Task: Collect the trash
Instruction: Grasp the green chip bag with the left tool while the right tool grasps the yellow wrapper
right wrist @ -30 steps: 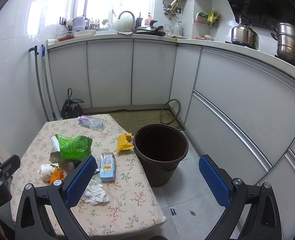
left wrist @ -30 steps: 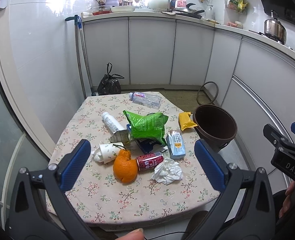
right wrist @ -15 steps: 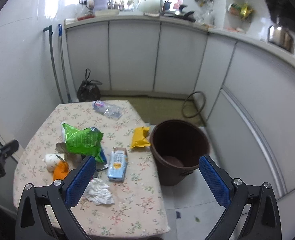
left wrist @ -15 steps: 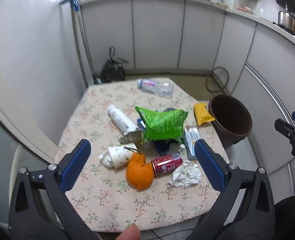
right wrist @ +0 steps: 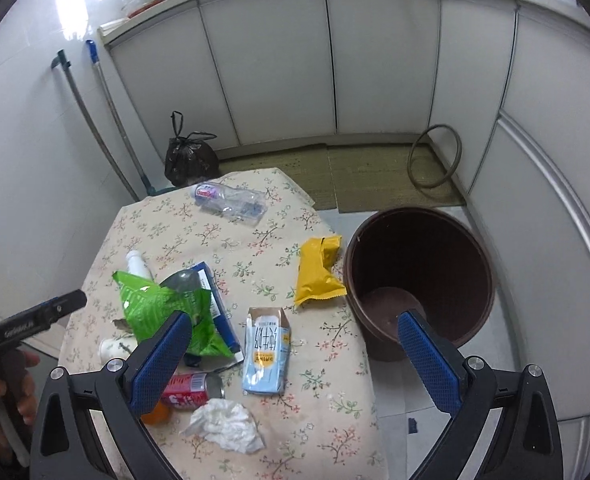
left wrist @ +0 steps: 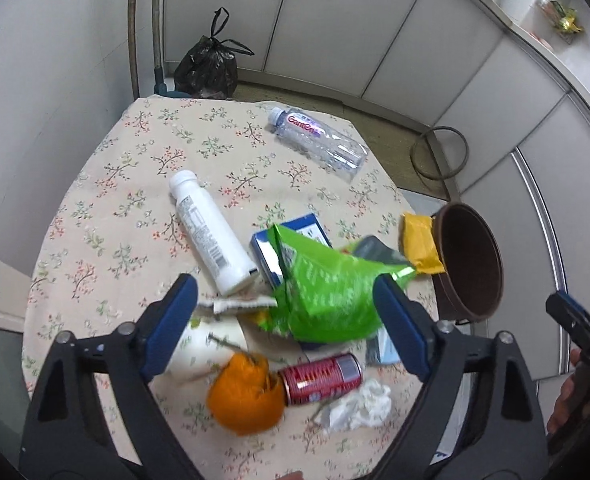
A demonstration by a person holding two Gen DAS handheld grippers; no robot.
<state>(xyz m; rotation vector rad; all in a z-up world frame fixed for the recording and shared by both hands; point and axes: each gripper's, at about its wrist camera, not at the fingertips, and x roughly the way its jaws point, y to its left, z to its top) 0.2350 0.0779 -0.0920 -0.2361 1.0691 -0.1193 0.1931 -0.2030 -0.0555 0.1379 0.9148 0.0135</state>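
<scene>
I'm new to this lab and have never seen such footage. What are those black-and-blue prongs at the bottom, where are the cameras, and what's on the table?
The prongs are two-finger grippers, one in each of a person's hands. Each carries a fisheye camera looking along its fingers, so each picture is one gripper's view. The left gripper and right gripper are both open, holding nothing. On the floral table lies trash: a clear bottle, white bottle, green bag, yellow wrapper, drink carton, red can, orange peel and crumpled tissue. A brown bin stands on the floor beside the table.
</scene>
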